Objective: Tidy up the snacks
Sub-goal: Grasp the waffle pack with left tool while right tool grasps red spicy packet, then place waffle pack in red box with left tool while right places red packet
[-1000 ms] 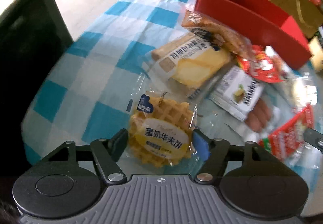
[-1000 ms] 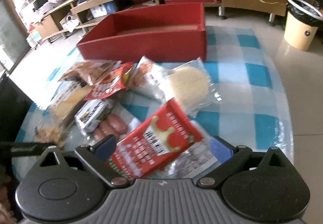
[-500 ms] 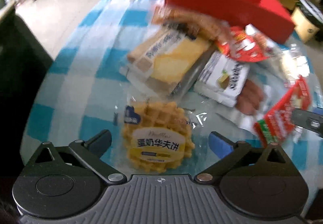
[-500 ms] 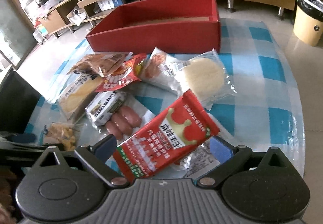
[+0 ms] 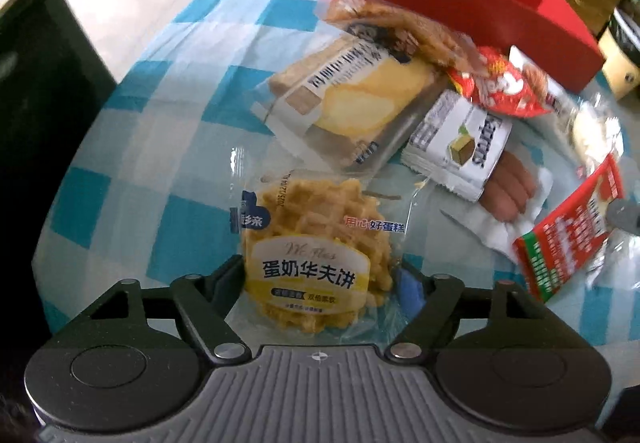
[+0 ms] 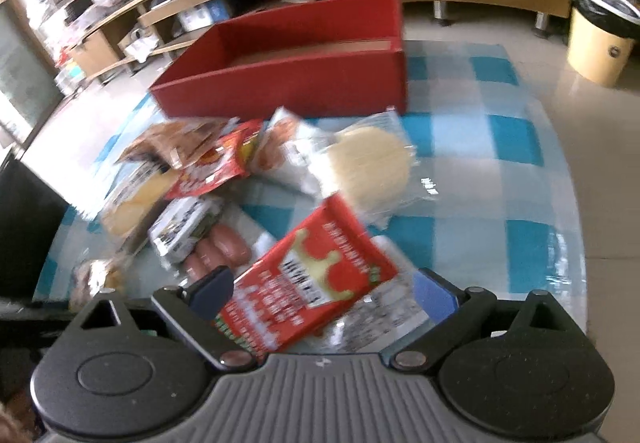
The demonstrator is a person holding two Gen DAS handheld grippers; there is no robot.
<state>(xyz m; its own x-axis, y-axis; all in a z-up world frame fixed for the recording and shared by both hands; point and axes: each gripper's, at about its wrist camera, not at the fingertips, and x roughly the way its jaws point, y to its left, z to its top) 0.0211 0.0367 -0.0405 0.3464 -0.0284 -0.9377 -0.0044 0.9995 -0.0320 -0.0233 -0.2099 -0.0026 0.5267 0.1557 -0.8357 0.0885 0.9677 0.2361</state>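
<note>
**Both grippers closed on wrapped snacks**

The waffle pack [image 5: 316, 255], a round gridded cake in clear crinkly film, sits pinched between the left gripper [image 5: 322, 283] fingers on the blue-checked surface [image 5: 132, 147]. Only the right wrist view shows the red box [image 6: 304, 79] interior, open and rectangular. There the right gripper [image 6: 324, 293] fingers clamp the glossy red sachet [image 6: 308, 283], near the sausages [image 6: 218, 253].

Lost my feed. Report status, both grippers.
Left gripper shut on clear-wrapped yellow waffle. Right gripper shut on flat red foil packet. Open red cardboard box beyond snack pile.
</note>
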